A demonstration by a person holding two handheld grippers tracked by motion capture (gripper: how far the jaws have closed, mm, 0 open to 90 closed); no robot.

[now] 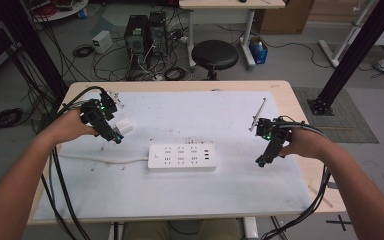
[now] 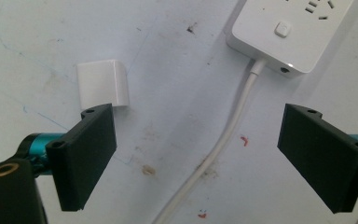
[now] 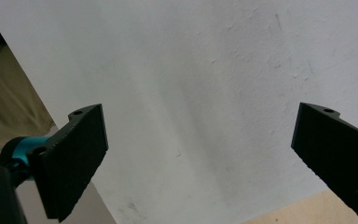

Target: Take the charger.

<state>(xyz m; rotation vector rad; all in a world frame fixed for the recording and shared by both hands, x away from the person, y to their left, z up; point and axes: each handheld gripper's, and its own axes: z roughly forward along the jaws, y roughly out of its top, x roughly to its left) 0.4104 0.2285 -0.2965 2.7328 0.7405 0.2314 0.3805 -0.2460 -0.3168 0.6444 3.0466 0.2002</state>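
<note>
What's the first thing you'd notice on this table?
The white power strip lying in the middle of the white mat, its cord trailing off to the left. Next, the little white plug block right beside the open left gripper, and the open right gripper hovering empty near the table's right side.

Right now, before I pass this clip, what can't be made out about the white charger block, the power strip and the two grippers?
- White charger block: its near end is hidden behind a jaw of the left gripper; its prongs can't be made out in the left gripper view.
- Power strip: cut off by the top edge there; socket detail too small in the high view.
- Right gripper: jaw gap too small to judge in the high view.
</note>
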